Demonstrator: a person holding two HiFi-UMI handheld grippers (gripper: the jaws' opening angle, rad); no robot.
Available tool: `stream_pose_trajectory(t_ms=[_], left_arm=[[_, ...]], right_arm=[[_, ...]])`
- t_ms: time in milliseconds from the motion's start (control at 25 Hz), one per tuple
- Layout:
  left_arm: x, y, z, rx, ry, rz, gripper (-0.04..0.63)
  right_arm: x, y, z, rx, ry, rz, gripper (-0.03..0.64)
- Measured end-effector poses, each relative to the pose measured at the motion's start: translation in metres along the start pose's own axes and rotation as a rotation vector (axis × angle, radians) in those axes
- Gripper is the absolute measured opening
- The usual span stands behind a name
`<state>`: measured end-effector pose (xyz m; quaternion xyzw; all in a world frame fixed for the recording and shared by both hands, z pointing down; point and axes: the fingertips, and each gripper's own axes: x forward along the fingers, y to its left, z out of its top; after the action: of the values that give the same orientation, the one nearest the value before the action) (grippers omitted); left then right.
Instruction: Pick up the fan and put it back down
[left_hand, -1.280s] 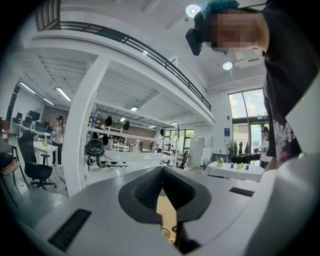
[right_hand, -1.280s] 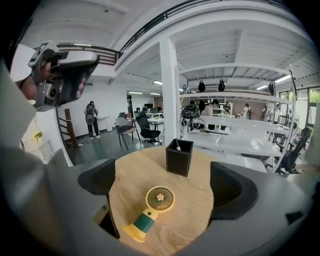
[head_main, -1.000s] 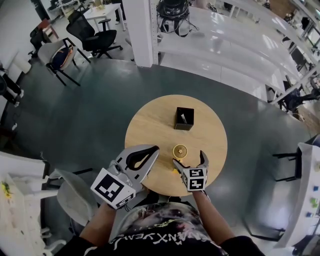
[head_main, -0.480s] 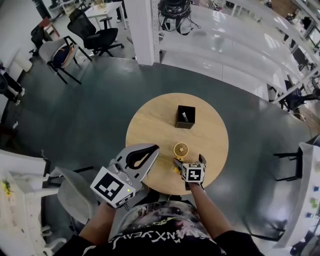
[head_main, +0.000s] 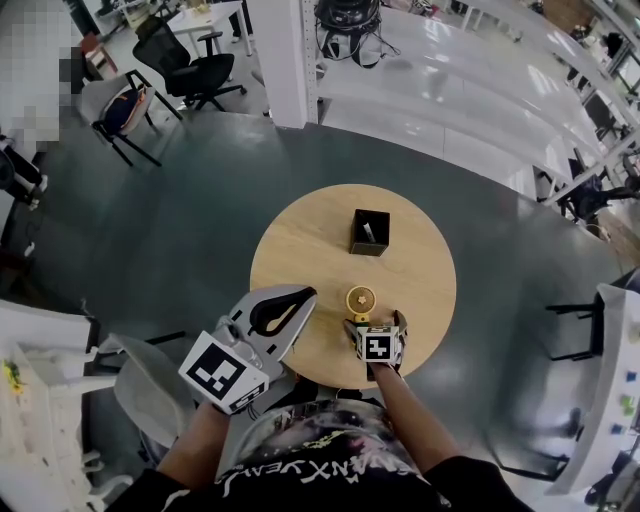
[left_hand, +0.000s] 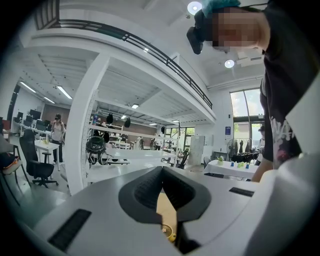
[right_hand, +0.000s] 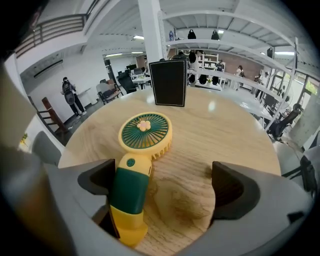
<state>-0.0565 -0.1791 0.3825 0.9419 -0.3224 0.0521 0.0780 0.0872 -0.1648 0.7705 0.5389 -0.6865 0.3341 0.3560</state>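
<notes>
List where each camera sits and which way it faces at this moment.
Head view: on the person's head, looking steeply down at the round table, fan and black box; both forearms, left gripper and right gripper show.
Left gripper view: on the left gripper, facing out across the hall; its closed fingers fill the bottom, the person's torso the right.
Right gripper view: on the right gripper, low over the table, facing the fan; open fingers straddle its handle.
Shared: head and right gripper views both show fan and box.

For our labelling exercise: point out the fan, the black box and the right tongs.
fan (right_hand: 145, 132), right gripper view, green grille.
black box (right_hand: 169, 82), right gripper view, front face.
right tongs (right_hand: 165, 189), right gripper view, midway between open tips.
</notes>
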Motion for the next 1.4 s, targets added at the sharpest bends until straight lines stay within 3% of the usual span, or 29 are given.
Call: stream_pose_trajectory(t_ms=[640, 720, 840, 1000, 1400], left_arm=[[-0.004, 0.0, 0.001, -0.004, -0.013, 0.005, 0.017], [-0.005, -0.001, 0.004, -0.012, -0.019, 0.006, 0.017], [-0.006, 0.0, 0.002, -0.001, -0.013, 0.007, 0.017], [-0.005, -0.004, 0.002, 0.003, -0.014, 0.003, 0.017], [-0.008, -0.004, 0.004, 0.004, -0.02, 0.007, 0.017]], right_arm=[[-0.003, 0.0, -0.002, 0.0, 0.021, -0.023, 0.563], [-0.006, -0.002, 0.0, 0.002, 0.016, -0.035, 0.513], [-0.012, -0.002, 0.002, -0.005, 0.011, -0.034, 0.387], [-0.013, 0.019, -0.002, -0.099, 0.027, 0.008, 0.202], [-0.016, 0.025, -0.005, -0.147, 0.05, 0.03, 0.183]])
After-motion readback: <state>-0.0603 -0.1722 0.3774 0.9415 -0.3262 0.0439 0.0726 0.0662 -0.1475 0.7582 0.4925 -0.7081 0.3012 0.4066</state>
